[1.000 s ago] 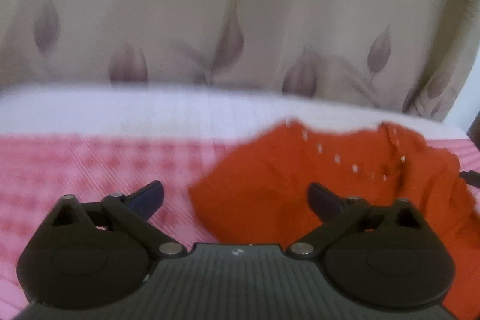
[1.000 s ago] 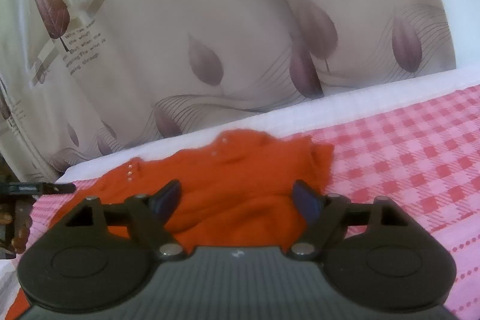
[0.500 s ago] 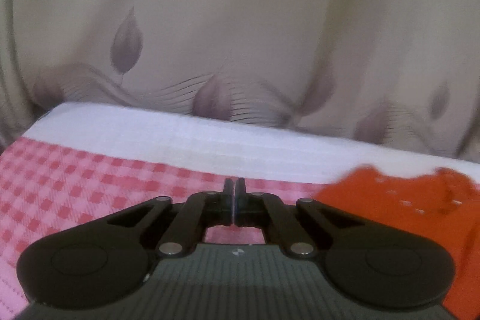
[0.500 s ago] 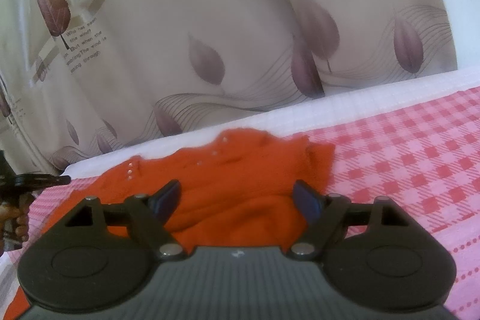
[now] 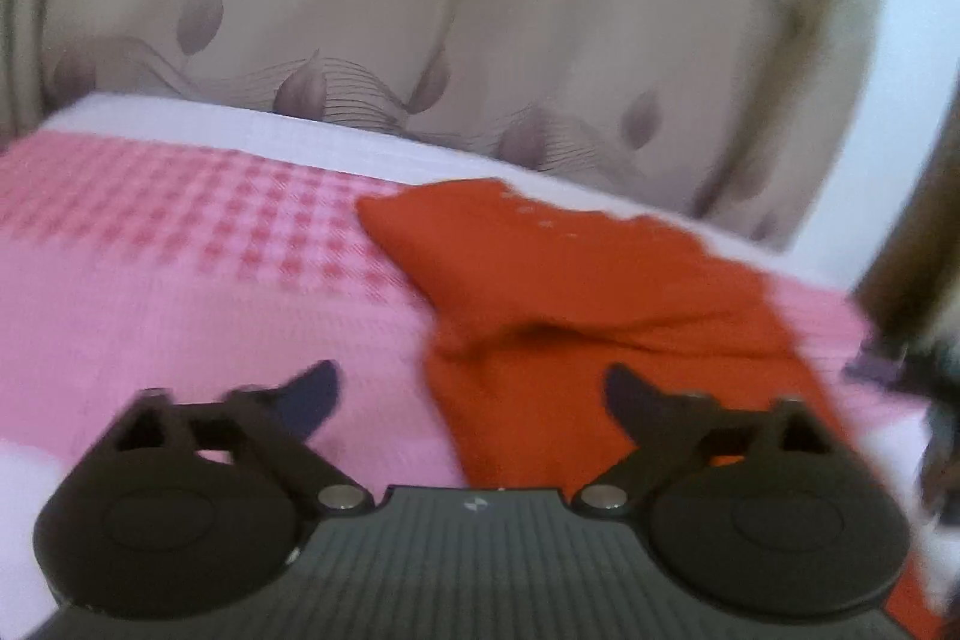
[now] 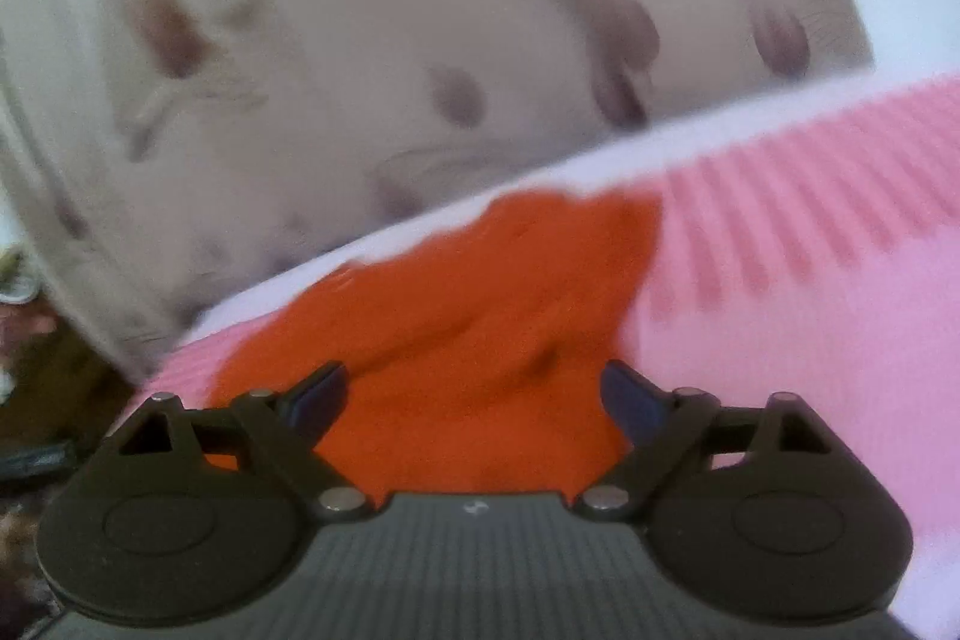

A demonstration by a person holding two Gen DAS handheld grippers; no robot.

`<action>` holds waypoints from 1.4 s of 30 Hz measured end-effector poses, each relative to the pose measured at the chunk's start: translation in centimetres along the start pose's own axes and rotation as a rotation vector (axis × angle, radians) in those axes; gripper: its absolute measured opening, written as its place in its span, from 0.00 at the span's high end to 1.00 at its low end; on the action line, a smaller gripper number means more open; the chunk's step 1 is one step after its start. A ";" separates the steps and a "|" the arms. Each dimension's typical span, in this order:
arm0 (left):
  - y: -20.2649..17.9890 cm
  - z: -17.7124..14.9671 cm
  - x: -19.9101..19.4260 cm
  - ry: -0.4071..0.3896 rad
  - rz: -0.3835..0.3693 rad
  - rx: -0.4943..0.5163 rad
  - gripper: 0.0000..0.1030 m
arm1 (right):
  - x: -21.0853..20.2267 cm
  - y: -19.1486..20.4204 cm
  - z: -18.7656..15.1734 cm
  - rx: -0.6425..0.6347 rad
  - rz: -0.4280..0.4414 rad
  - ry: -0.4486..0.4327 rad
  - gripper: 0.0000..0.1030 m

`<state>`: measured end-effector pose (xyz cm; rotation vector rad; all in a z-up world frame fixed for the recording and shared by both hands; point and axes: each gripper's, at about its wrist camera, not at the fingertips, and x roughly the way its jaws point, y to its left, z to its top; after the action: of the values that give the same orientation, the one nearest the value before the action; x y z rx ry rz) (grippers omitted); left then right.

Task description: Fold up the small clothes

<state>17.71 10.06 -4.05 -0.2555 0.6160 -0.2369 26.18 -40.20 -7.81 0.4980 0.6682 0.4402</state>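
Note:
A small orange garment (image 5: pixel 576 280) with pale studs near its neckline lies rumpled on the pink checked bedcover (image 5: pixel 180 268). My left gripper (image 5: pixel 471 391) is open and empty, low over the garment's near left edge. In the right wrist view the same orange garment (image 6: pixel 480 316) fills the middle. My right gripper (image 6: pixel 474 394) is open and empty, its jaws spread just above the cloth. Both views are blurred by motion.
A beige curtain with purple leaf prints (image 5: pixel 420 10) hangs right behind the bed. A white band of bedcover (image 6: pixel 720 130) runs along the far edge. Dark clutter (image 6: pixel 36 400) lies off the bed's left side in the right wrist view.
My left gripper was shut half a second ago and is now open, swung back toward the garment. My right gripper has dropped closer to the cloth and tilted; it stays open.

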 end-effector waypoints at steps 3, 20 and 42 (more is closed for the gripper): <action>-2.1 -2.6 -4.4 -0.009 -0.042 0.019 0.00 | -6.8 1.0 -6.3 -0.014 -0.004 0.005 0.11; -4.1 -11.9 -7.7 0.216 -0.281 -0.190 0.46 | -13.6 6.0 -16.5 -0.117 0.000 0.055 0.60; -7.0 -12.9 -6.5 0.250 -0.259 -0.142 0.91 | -12.5 3.2 -16.5 0.173 0.111 0.072 0.86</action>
<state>3.86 3.27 -8.56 -0.4481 0.8491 -0.4802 5.53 -39.51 -11.23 0.6874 0.7544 0.5092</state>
